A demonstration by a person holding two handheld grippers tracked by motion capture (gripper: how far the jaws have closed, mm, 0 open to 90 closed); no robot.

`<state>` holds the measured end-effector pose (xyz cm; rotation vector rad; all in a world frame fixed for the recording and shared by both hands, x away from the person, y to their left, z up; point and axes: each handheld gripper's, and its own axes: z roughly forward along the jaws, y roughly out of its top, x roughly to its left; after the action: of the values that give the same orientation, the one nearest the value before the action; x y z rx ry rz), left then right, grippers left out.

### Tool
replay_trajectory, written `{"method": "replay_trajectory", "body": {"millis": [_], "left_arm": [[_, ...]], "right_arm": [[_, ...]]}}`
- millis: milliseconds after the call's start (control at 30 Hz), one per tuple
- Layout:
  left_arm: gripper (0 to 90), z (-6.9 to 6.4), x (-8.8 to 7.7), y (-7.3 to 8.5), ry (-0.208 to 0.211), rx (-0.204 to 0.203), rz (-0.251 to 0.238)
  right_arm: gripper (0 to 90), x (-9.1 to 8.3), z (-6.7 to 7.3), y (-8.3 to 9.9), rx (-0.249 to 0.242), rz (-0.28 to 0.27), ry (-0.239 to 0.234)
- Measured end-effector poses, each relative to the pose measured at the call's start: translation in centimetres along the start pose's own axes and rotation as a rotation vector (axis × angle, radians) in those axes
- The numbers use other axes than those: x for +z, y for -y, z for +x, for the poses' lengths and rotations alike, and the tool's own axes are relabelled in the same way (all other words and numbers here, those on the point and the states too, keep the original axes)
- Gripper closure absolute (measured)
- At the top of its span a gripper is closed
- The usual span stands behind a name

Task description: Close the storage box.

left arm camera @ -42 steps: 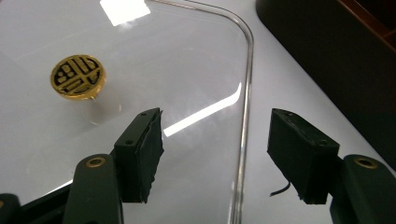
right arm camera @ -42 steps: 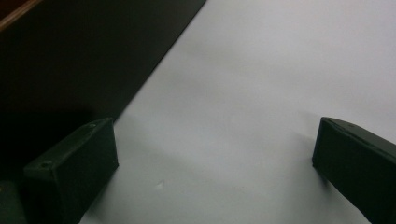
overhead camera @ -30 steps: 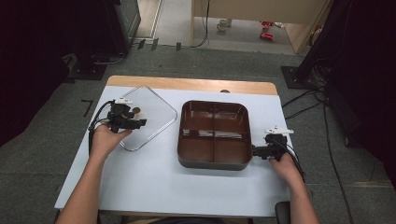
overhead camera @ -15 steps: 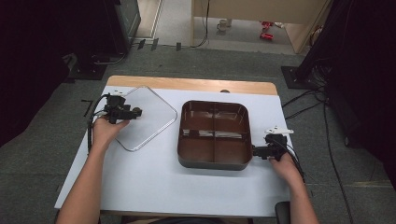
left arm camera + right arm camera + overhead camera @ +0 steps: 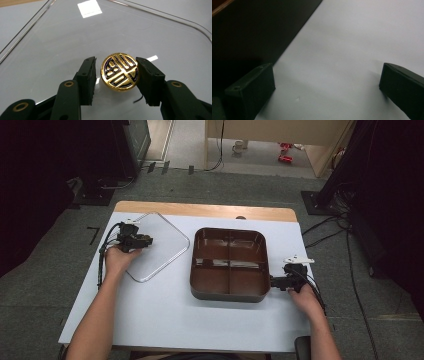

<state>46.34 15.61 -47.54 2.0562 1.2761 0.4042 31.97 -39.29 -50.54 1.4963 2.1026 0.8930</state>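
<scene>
A clear lid (image 5: 160, 251) lies flat on the table left of a brown divided tray (image 5: 197, 270). On the lid (image 5: 62, 37) stands a round gold and black knob (image 5: 119, 71). My left gripper (image 5: 144, 240) reaches over the lid's left part. In the left gripper view its jaws (image 5: 116, 60) have just been closing around the knob. The right pad (image 5: 147, 77) meets the knob's edge, while a narrow gap remains at the left pad (image 5: 87, 77). My right gripper (image 5: 273, 282) rests by the tray's right wall (image 5: 249, 30), its jaws (image 5: 327, 75) open over bare table.
The white table (image 5: 165, 320) has a wooden strip (image 5: 200, 211) along its far edge. Dark stands and cables surround the table on the grey floor. The tray's compartments look empty.
My left gripper has shifted a little over the lid and sunk toward it, and its jaws have narrowed. The right hand has kept still.
</scene>
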Motion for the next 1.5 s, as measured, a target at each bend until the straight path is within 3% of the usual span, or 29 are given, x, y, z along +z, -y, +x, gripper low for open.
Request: {"method": "replay_trajectory", "body": {"millis": [167,233,400,500,667,1000,1267,1500], "left_arm": [[59.1,-0.2,0.0,-0.1,-0.002,-0.005,0.004],[59.3,-0.2,-0.1,-0.3,0.005,-0.029,0.019],[59.4,-0.2,-0.3,-0.5,0.004,-0.011,0.044],[59.5,-0.2,-0.8,-0.8,0.003,-0.012,0.035],[59.5,-0.4,-2.1,-1.2,0.021,-0.019,0.031],[59.5,-1.5,-6.5,-2.5,0.055,0.020,-0.014],[59.5,-3.5,-9.0,-4.0,0.101,0.060,-0.057],[59.5,-6.4,-10.7,-5.3,0.158,0.140,-0.091]], "right_arm": [[0.0,0.0,0.0,0.0,0.000,0.000,0.000],[0.0,0.0,0.0,0.0,0.000,0.000,0.000],[0.0,0.0,0.0,0.0,-0.001,-0.001,0.000],[0.0,0.0,0.0,0.0,0.000,0.000,0.000],[0.0,0.0,0.0,0.0,0.000,-0.001,0.000],[0.0,0.0,0.0,0.0,-0.001,-0.001,0.000],[0.0,0.0,0.0,0.0,-0.001,-0.001,0.000],[0.0,0.0,0.0,0.0,-0.002,-0.002,0.001]]}}
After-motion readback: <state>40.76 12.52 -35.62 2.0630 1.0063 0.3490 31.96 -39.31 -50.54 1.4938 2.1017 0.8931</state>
